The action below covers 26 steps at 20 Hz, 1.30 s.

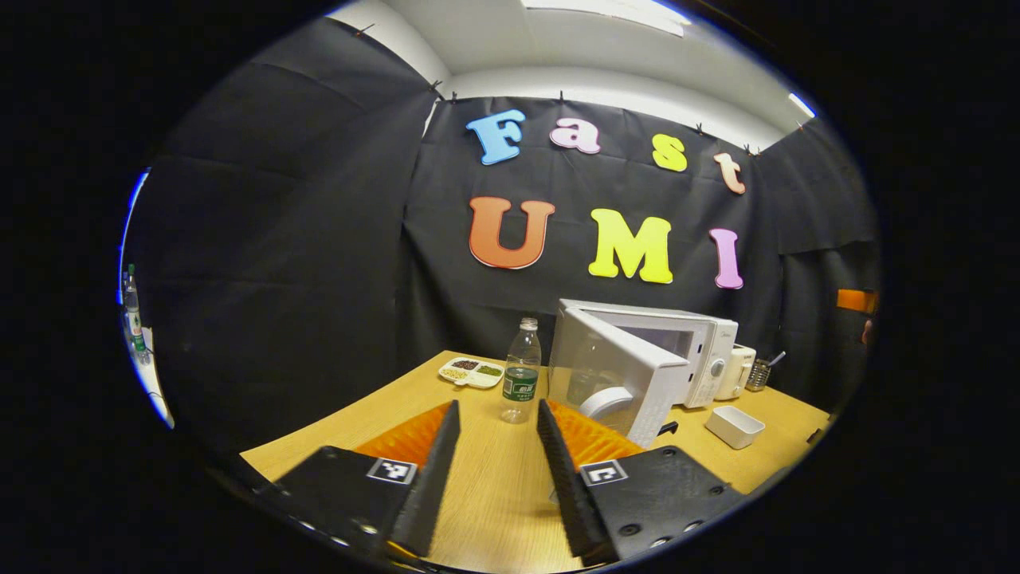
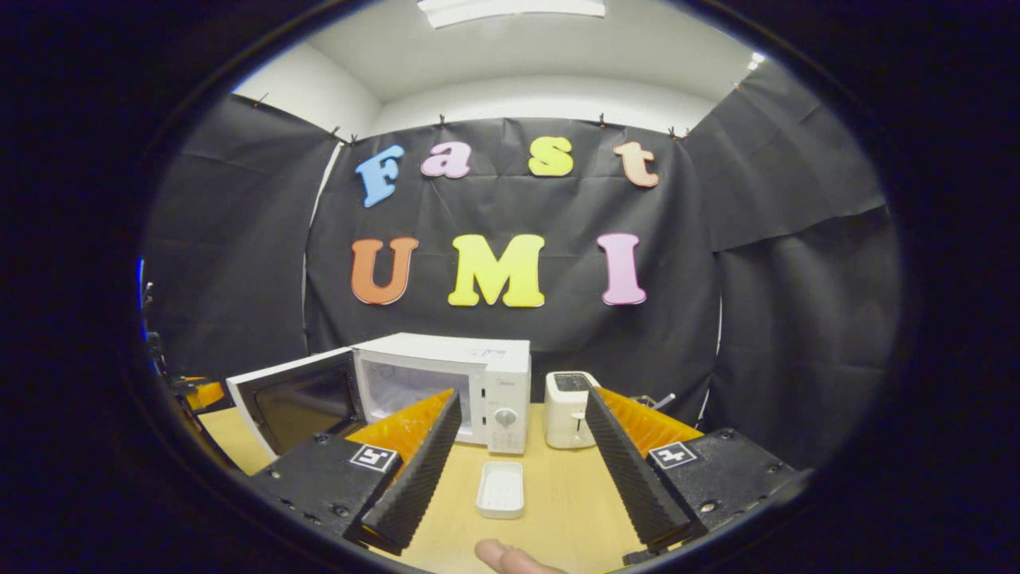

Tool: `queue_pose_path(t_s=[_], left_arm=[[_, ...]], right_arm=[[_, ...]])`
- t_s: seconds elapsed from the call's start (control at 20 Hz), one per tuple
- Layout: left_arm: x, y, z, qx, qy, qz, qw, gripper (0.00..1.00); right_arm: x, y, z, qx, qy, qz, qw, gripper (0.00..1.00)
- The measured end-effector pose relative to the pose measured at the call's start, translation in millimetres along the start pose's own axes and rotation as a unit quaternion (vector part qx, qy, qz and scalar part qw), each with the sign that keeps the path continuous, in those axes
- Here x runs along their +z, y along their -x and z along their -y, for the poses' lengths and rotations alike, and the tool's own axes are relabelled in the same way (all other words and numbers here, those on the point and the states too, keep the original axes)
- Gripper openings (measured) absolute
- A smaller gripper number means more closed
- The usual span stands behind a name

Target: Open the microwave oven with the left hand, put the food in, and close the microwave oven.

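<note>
The microwave oven [image 2: 446,387] stands at the back of the desk [image 2: 558,494] with its door [image 2: 291,402] swung wide, the cavity lit and apparently empty. The small white food dish [image 2: 500,488] sits on the desk just in front of the oven's control panel, a white toaster [image 2: 567,408] just beside the oven on the panel side. The right hand-held gripper [image 2: 518,470] hangs with its fingers spread apart, the dish between and just beyond their tips, nothing clasped; a fingertip of the person shows at the lower edge of the right gripper view. The left hand-held gripper [image 1: 498,462], fingers likewise apart and empty, hovers off the oven's door side, facing a water bottle [image 1: 521,371] and a sectioned snack tray [image 1: 471,371].

With the door open, the step in hand looks to be picking up the dish. Done well, that likely means lowering the right fingers squarely over its long sides, gripping the rim evenly, lifting it level, and carrying it clear of the door edge into the cavity.
</note>
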<state>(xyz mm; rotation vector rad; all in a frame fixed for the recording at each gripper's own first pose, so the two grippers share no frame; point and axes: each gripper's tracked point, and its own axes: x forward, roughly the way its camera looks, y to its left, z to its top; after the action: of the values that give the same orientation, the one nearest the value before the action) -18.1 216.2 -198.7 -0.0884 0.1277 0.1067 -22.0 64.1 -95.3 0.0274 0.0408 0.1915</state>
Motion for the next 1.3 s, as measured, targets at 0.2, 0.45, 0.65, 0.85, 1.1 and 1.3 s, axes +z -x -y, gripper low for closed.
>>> queue_pose_path(t_s=[0.2, 0.45, 0.65, 0.85, 1.1, 1.3], left_arm=[[-18.5, -23.3, 3.2, 0.001, -0.029, -0.023, 0.999, 0.0], [-33.4, -43.3, 15.1, -0.017, -0.02, -0.041, 0.999, 0.0], [-39.8, -43.2, 24.2, -0.024, -0.024, -0.049, 0.998, 0.0], [-43.9, -41.6, 44.7, -0.042, -0.025, -0.05, 0.998, 0.0], [-44.9, -42.2, 81.3, -0.073, -0.02, -0.045, 0.996, 0.0], [-49.6, -50.6, 115.6, -0.1, -0.027, -0.048, 0.994, 0.0]], right_arm=[[-2.1, 19.2, 17.9, 0.004, 0.011, 0.014, 1.0, 0.99], [-7.9, 25.3, 36.5, 0.001, 0.006, 0.014, 1.0, 1.0], [-12.6, 25.6, 44.8, 0.001, -0.002, 0.01, 1.0, 1.0], [-14.6, 27.3, 51.8, 0.0, -0.004, 0.008, 1.0, 1.0], [-14.2, 28.1, 57.6, -0.001, -0.002, 0.005, 1.0, 0.88], [-10.6, 30.9, 57.8, 0.008, 0.004, 0.012, 1.0, 0.89]])
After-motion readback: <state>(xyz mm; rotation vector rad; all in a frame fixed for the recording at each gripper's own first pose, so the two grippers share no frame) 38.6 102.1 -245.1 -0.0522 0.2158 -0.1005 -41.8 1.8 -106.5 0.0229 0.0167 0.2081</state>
